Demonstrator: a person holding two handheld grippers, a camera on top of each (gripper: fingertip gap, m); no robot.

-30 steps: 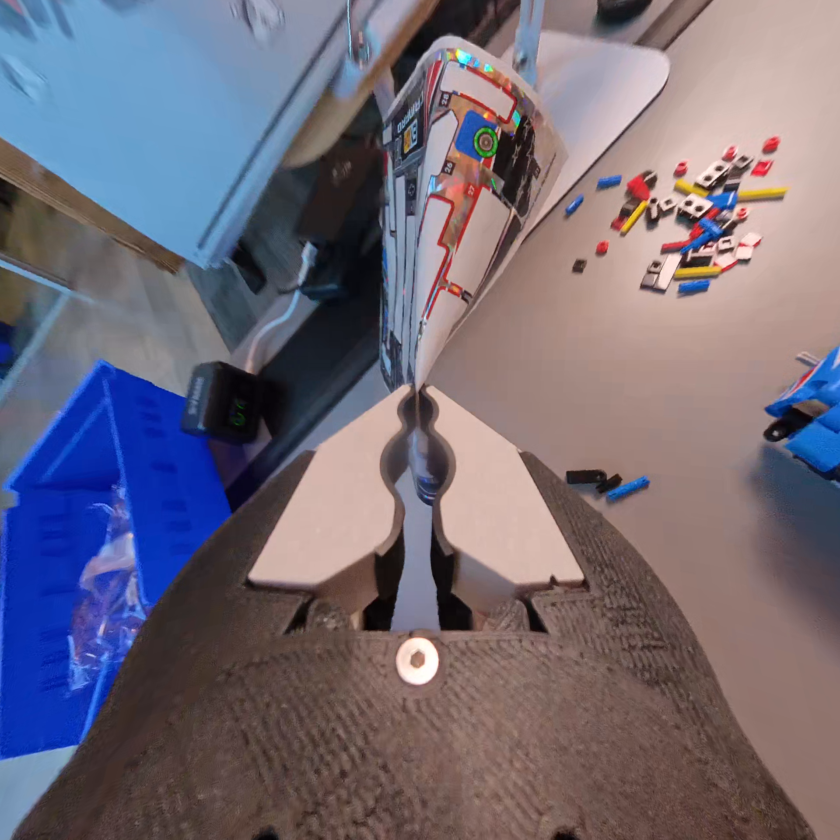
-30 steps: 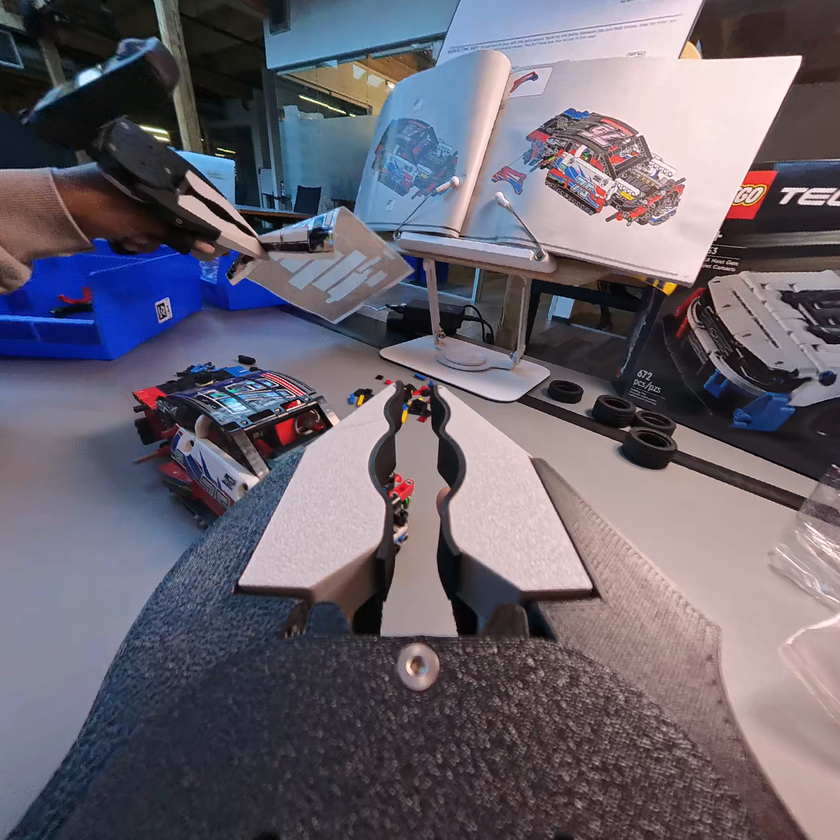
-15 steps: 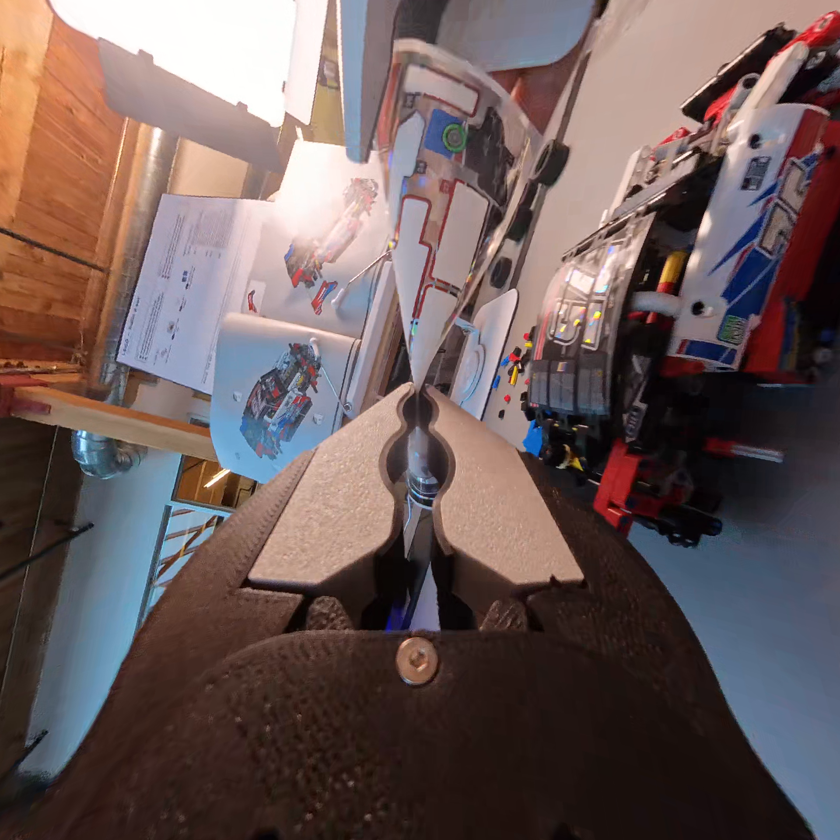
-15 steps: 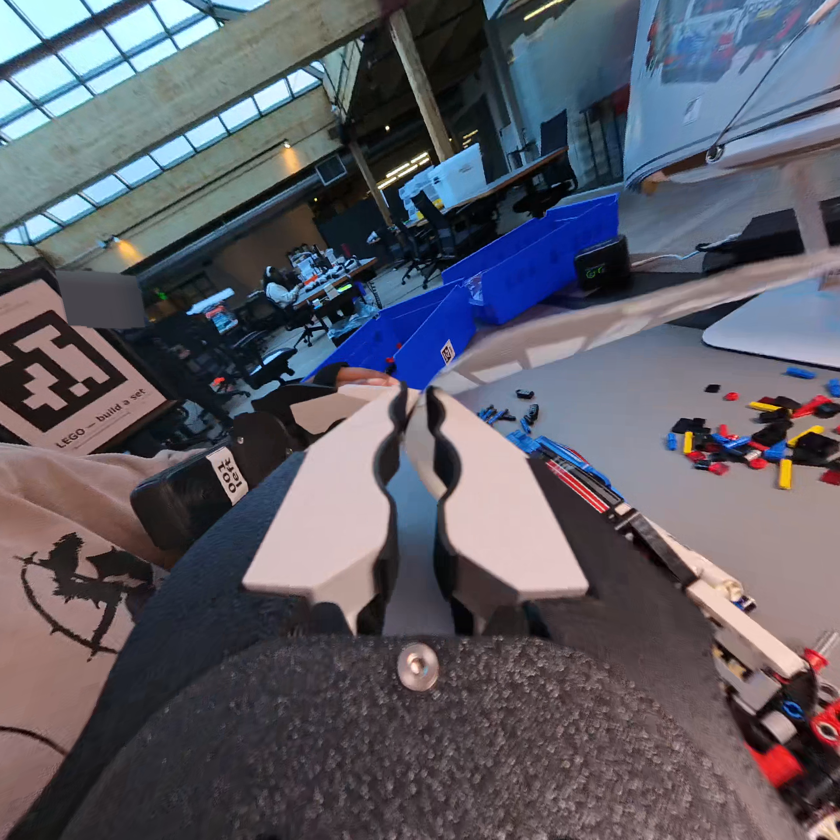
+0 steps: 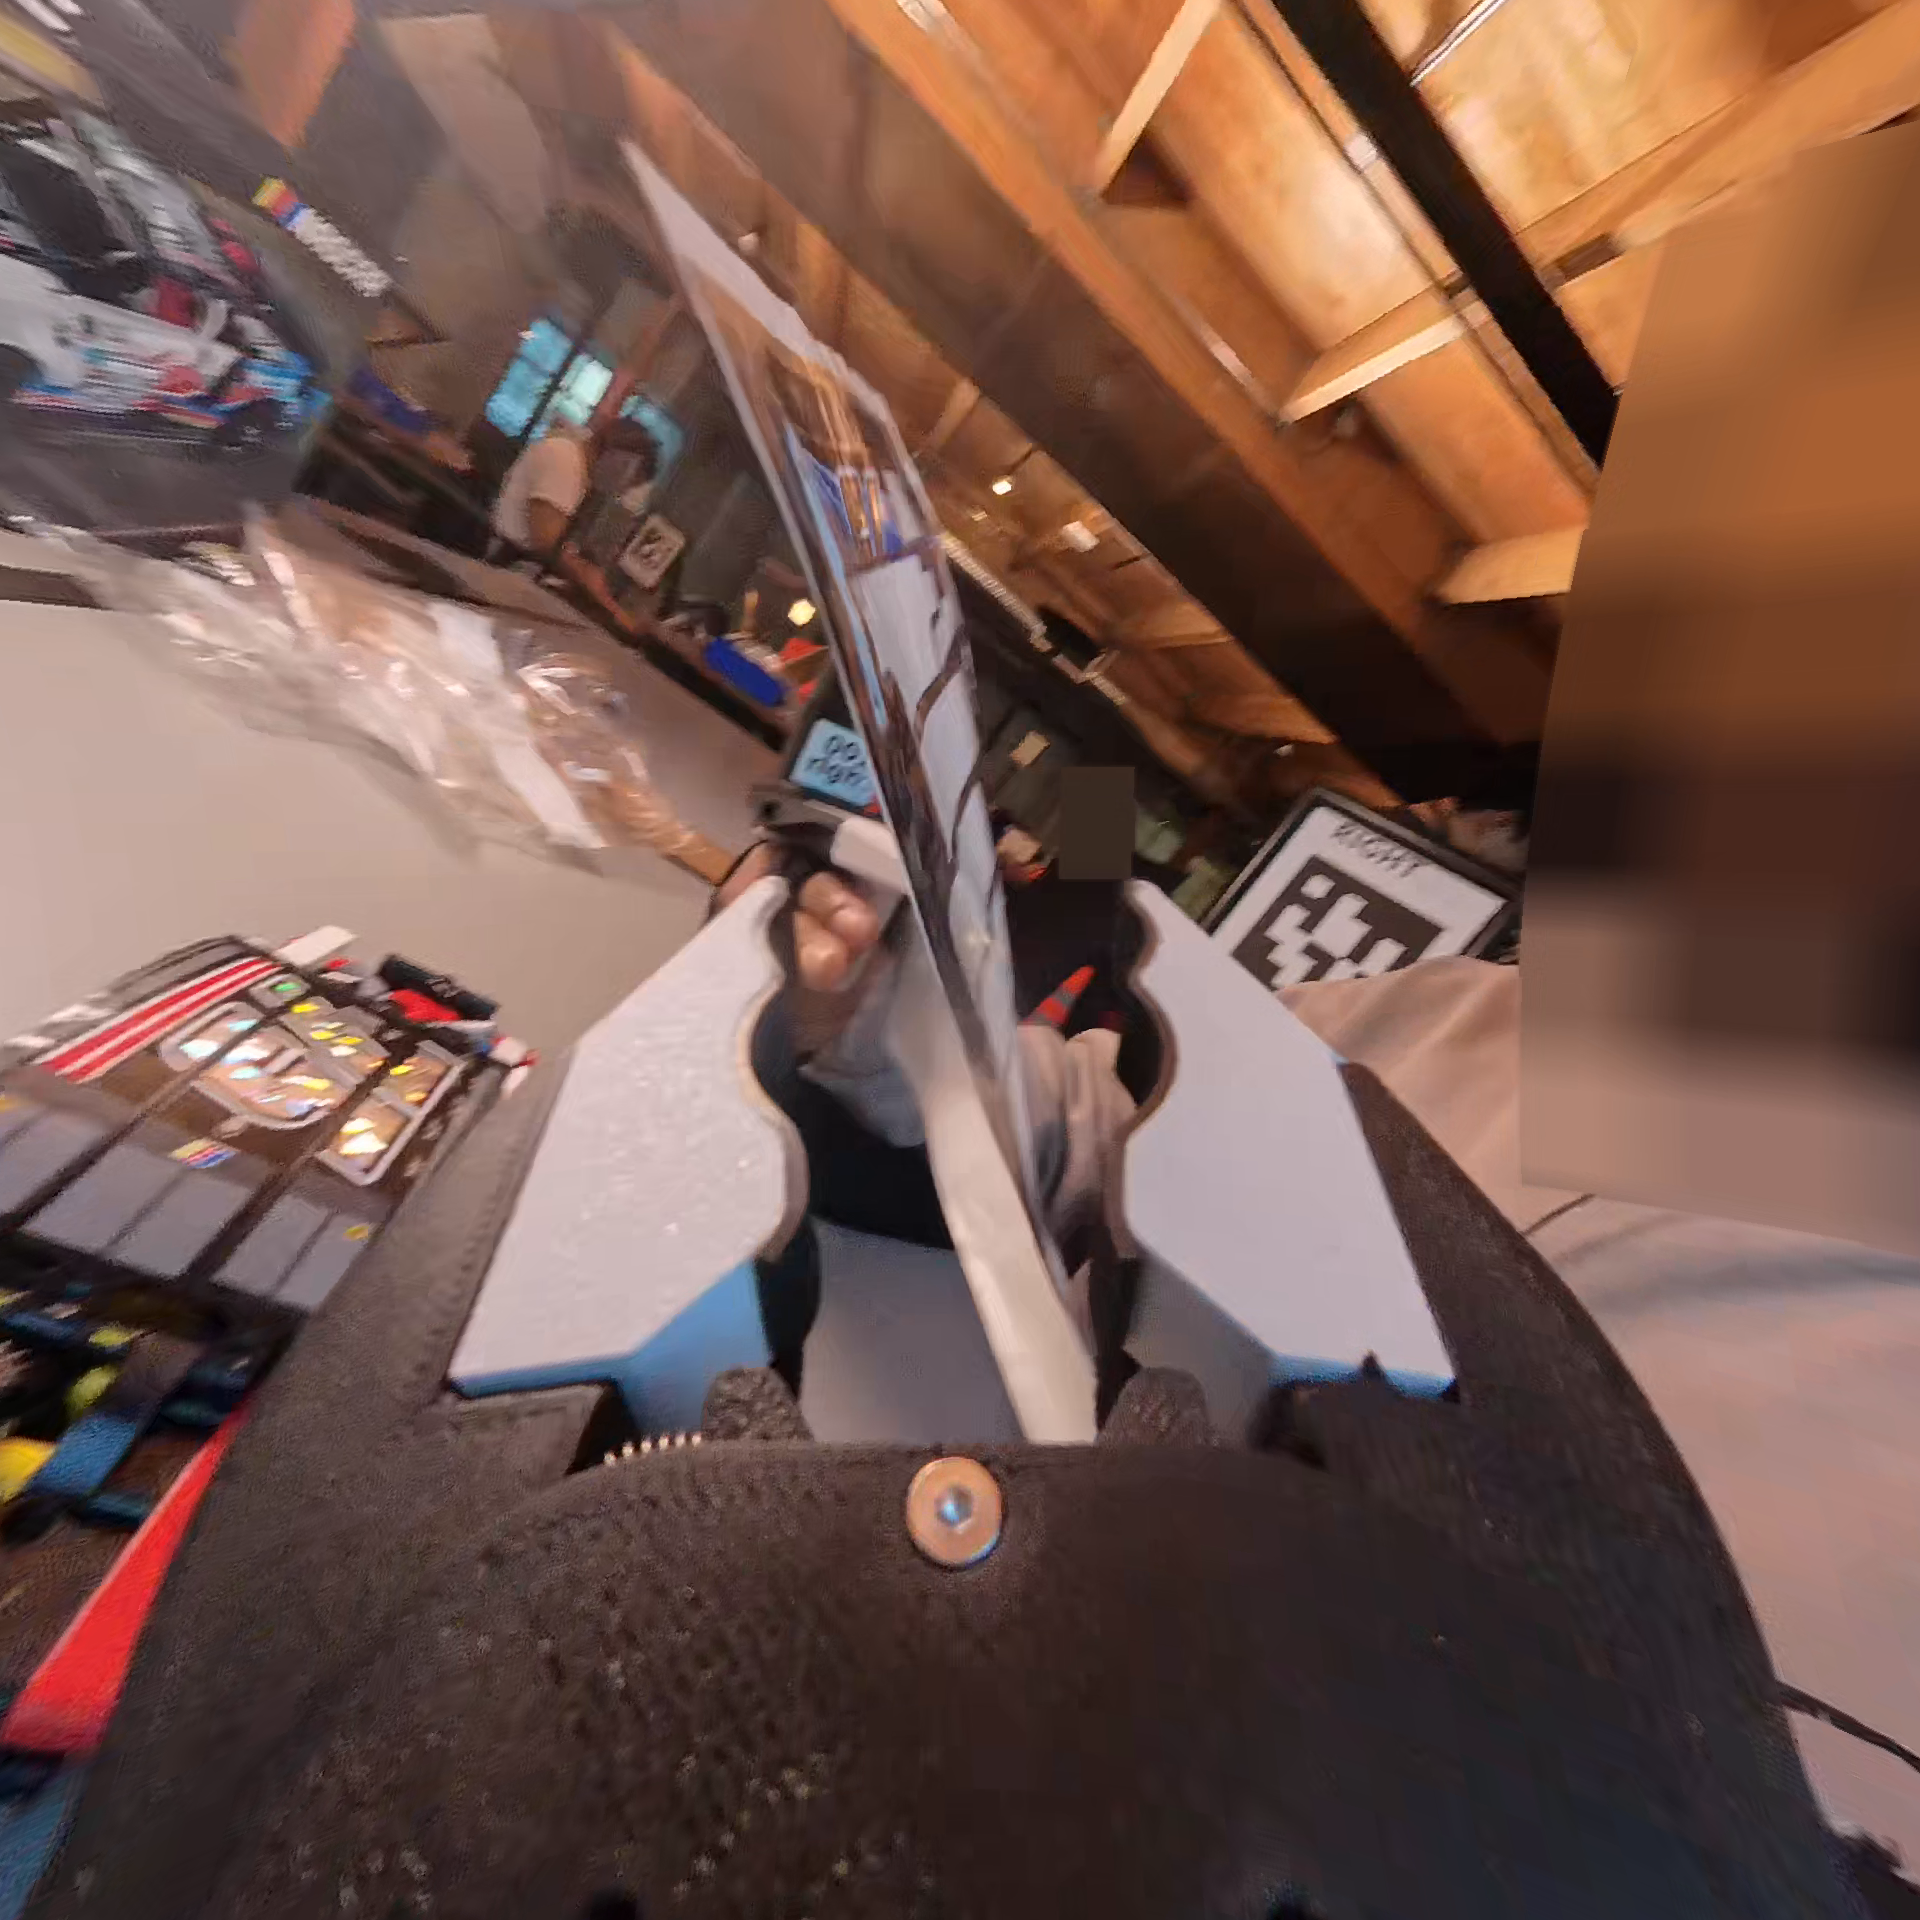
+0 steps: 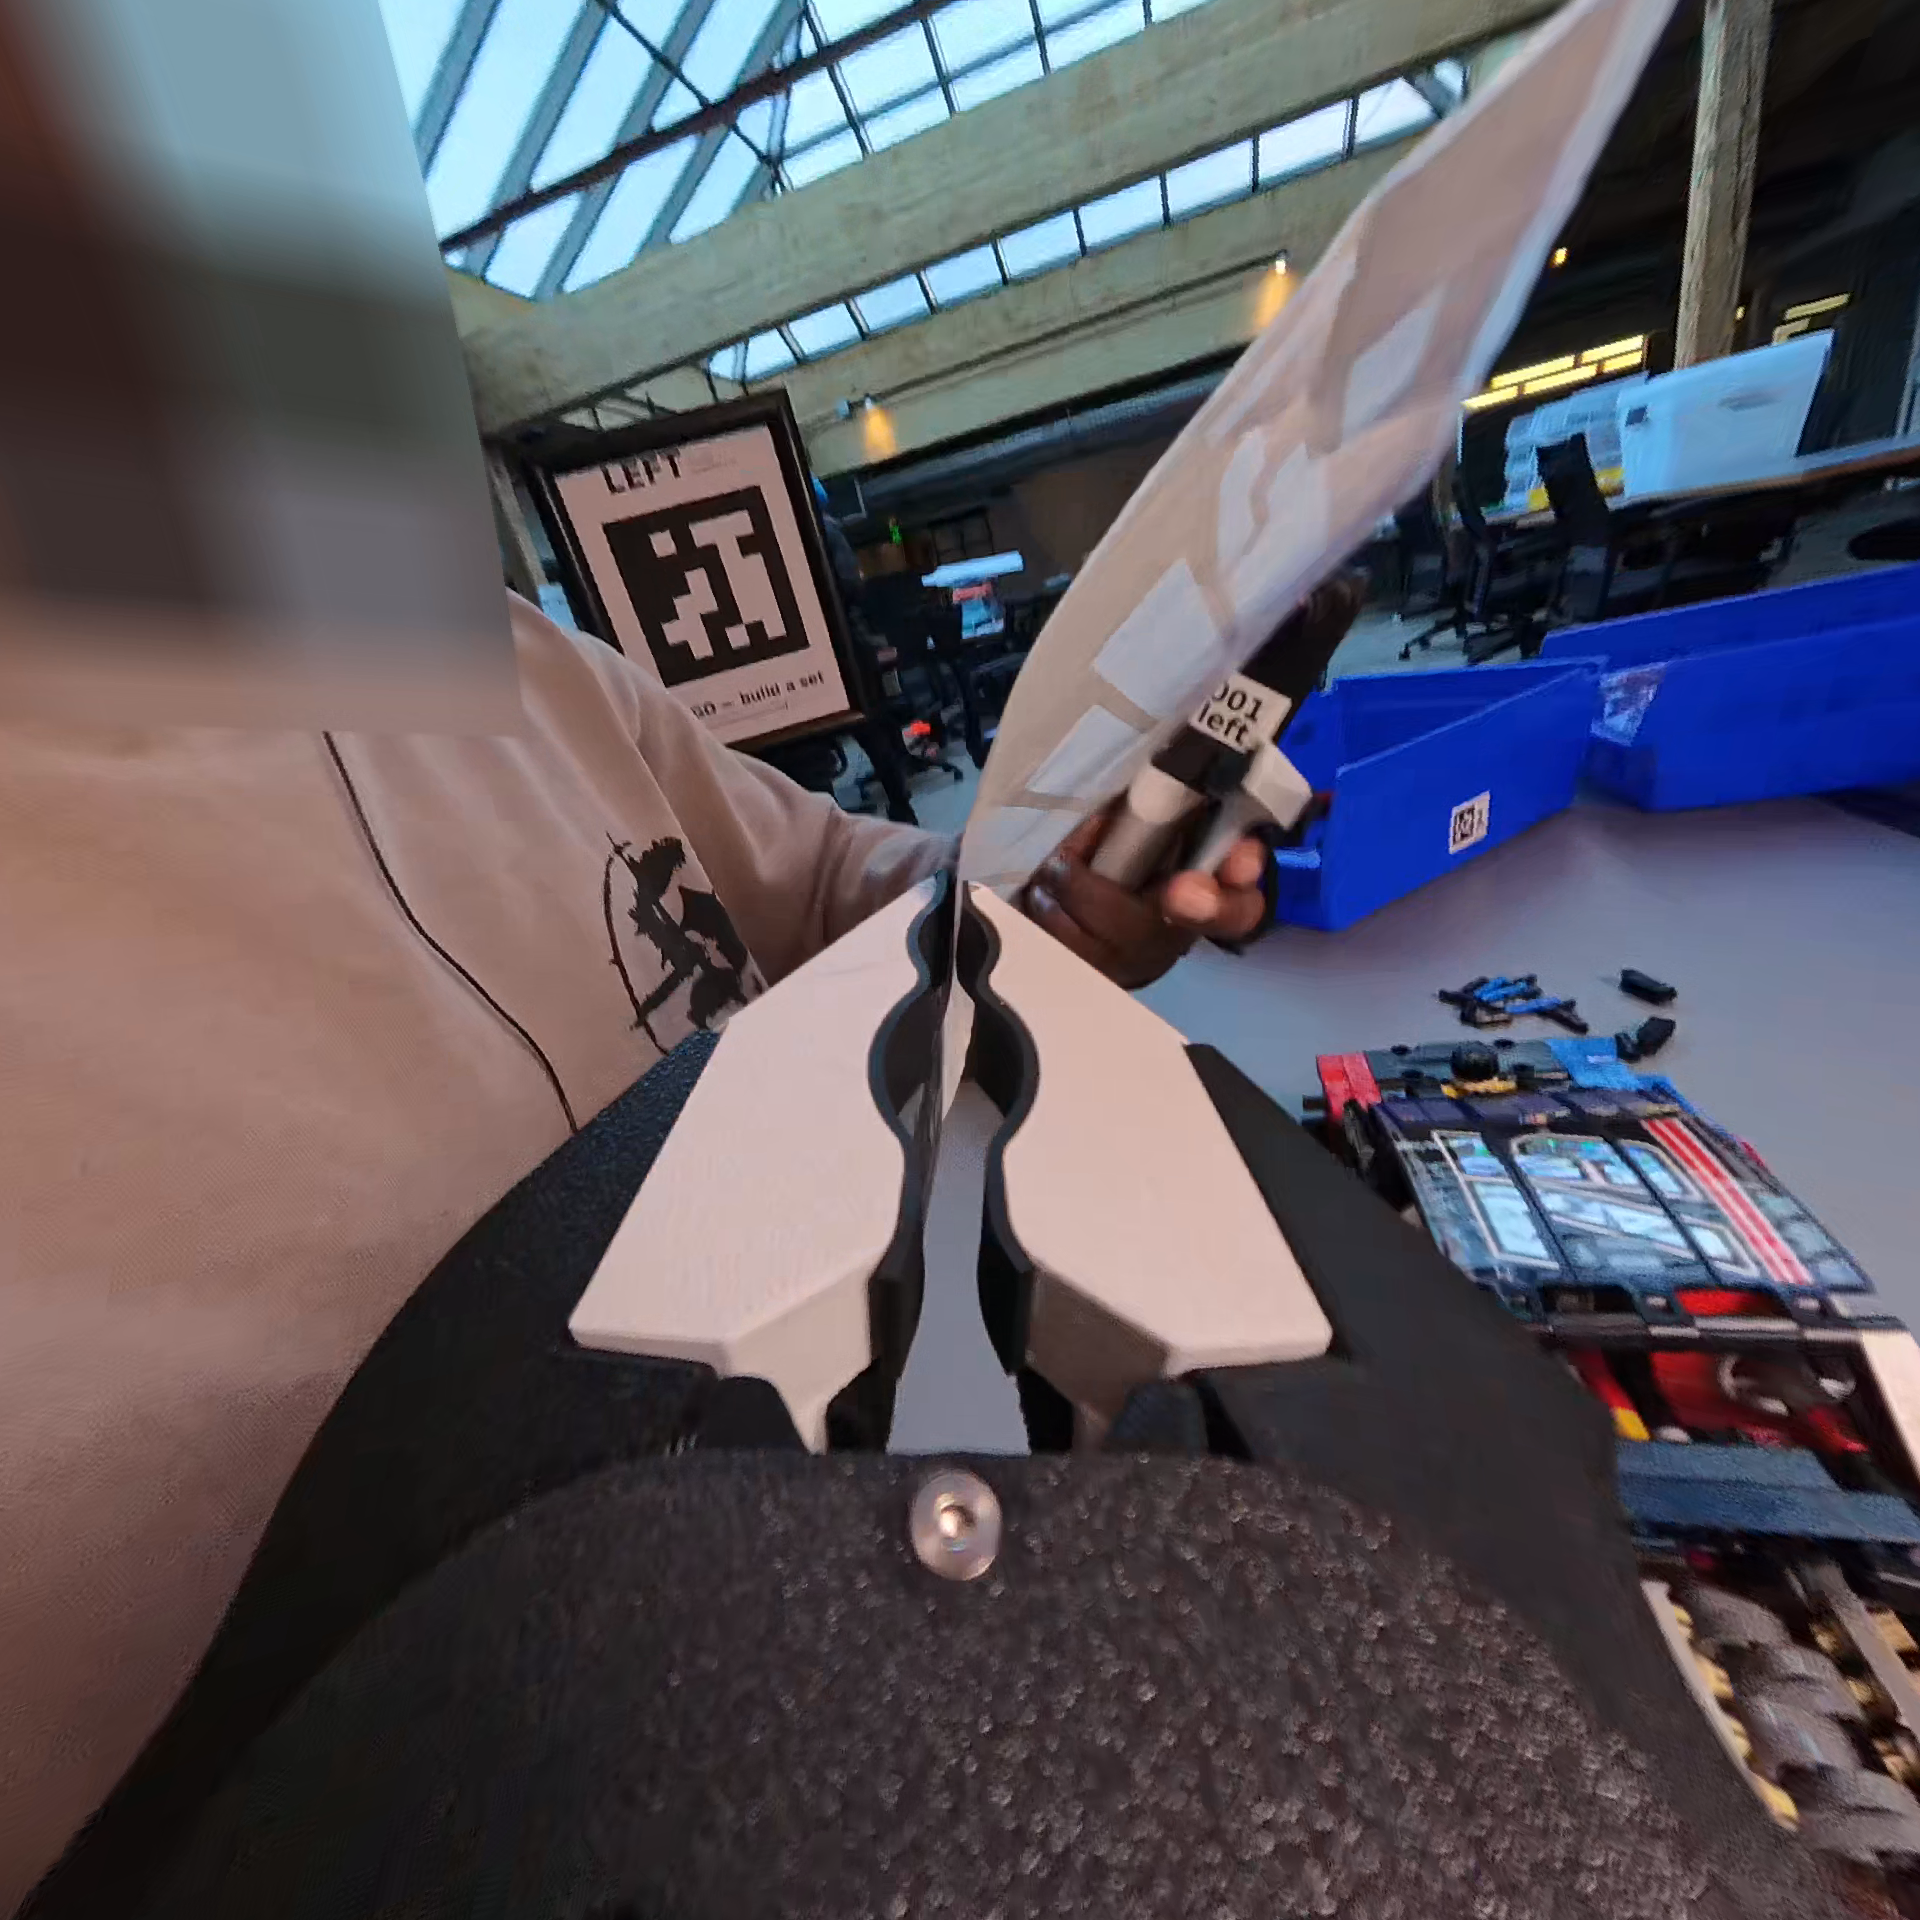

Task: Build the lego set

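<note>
Glossy printed sticker sheet, centre frame: right gripper clenched on its corner; left gripper spread wide around it.

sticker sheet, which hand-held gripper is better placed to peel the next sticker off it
Left, probably. The right hand-held gripper is shut on the sticker sheet, steadying it. The left hand-held gripper is open with the sheet between its fingers, so it is free to pinch.
</note>
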